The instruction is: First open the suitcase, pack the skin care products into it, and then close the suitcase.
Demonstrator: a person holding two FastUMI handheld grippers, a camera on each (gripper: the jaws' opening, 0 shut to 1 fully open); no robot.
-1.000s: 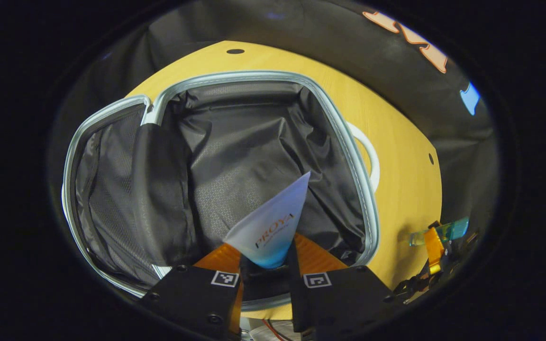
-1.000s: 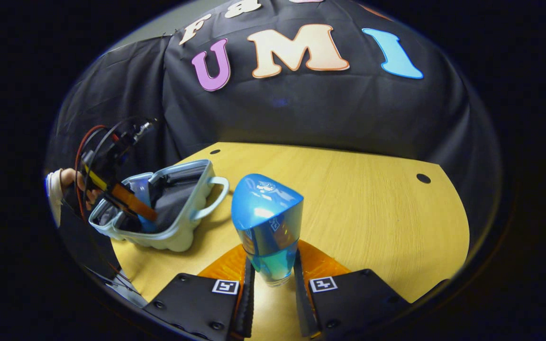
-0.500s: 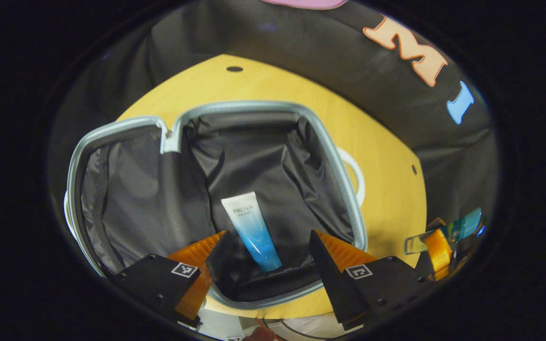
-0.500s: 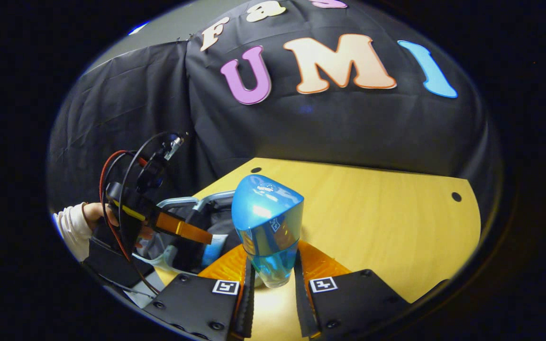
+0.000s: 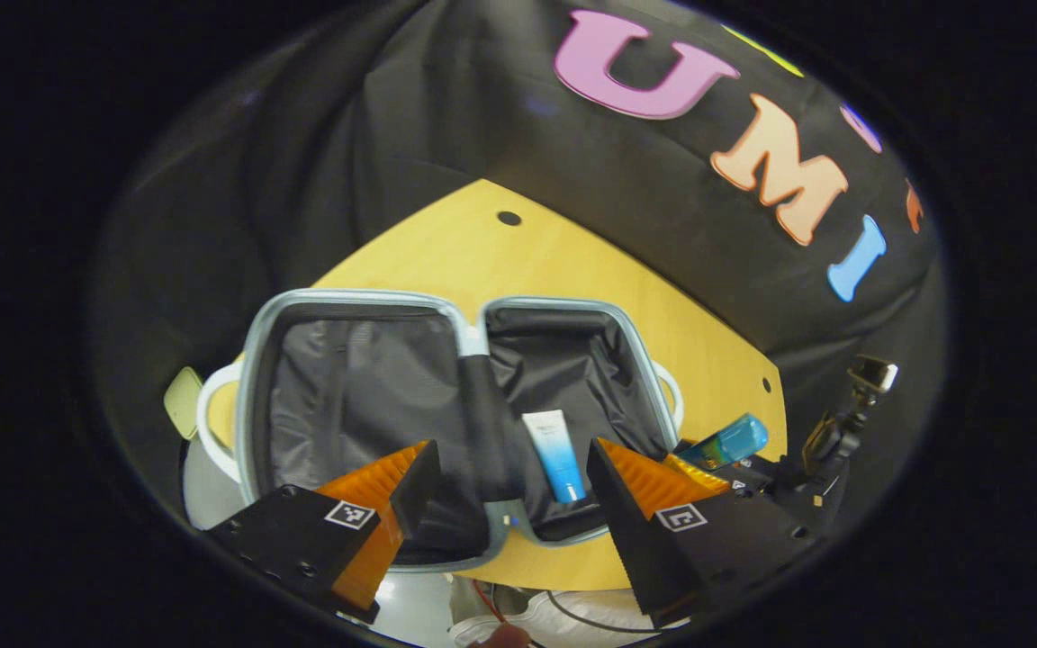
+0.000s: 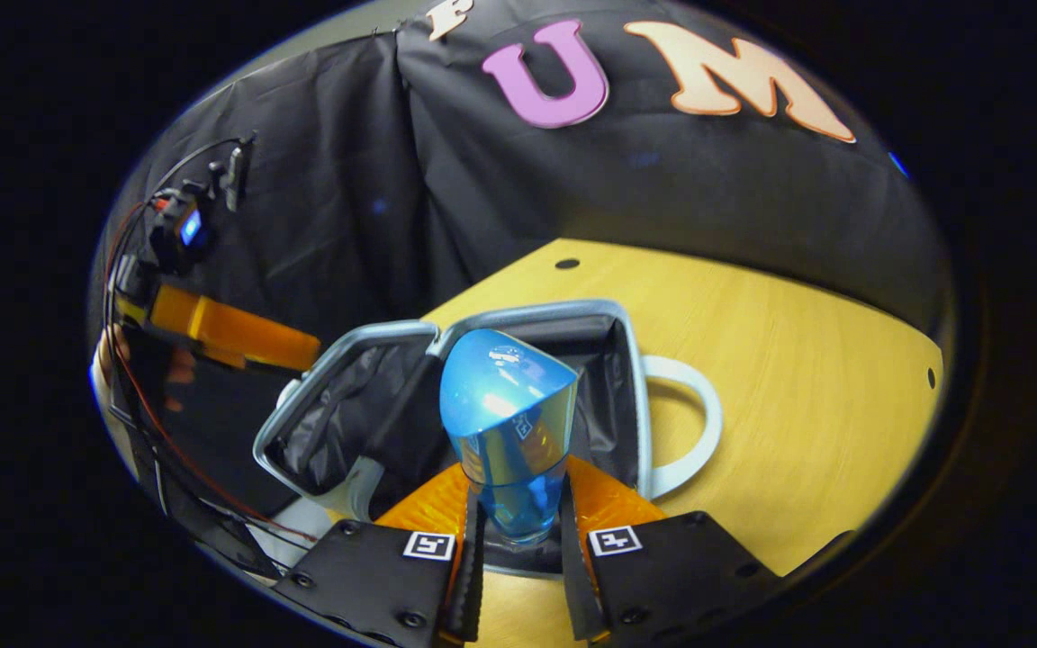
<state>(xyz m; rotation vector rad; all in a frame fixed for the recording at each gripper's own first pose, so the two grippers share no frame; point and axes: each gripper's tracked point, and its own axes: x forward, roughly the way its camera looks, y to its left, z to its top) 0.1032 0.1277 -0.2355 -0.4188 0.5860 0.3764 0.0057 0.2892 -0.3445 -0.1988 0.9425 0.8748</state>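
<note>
Now right tool (image 6: pixel 518 531) grips bottle (image 6: pixel 508 432) — suitcase (image 6: pixel 482 319) open.

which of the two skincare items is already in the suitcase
The white-and-blue tube: it lies loose on the black lining of the open suitcase. The blue bottle is clamped in the right gripper, above the case.
</note>
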